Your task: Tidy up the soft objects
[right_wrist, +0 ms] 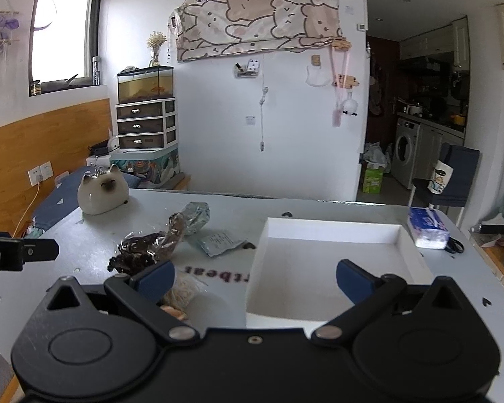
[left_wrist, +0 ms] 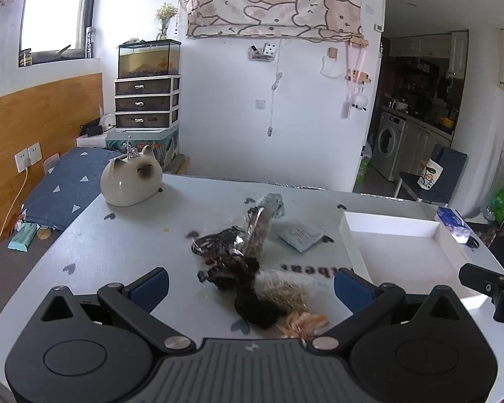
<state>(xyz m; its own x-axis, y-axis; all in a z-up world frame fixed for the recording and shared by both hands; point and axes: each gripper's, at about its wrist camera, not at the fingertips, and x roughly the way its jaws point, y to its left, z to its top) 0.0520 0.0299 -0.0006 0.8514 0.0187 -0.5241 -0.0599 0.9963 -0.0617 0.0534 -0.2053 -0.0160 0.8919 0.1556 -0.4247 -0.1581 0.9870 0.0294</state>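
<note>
Black pompom (left_wrist: 257,309) visible left wrist only; right view hides it.

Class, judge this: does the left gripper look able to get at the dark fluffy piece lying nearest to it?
Probably yes. The left gripper is open, the dark fluffy piece lies on the table between its fingers, and nothing stands in between.

A loose heap of soft items is seen lying on the pale table just left of a white tray (left_wrist: 400,231), which is open-topped and shallow. A crinkled clear bag of dark brown pieces (left_wrist: 262,225) is laid slanting across the heap. Beneath it a dark frilly clump (left_wrist: 228,268), a black pad (left_wrist: 255,309), a straw-coloured tuft (left_wrist: 285,290) and a peach bow (left_wrist: 302,324) are bunched together. A flat pale sachet (left_wrist: 300,235) lies between heap and tray.
</note>
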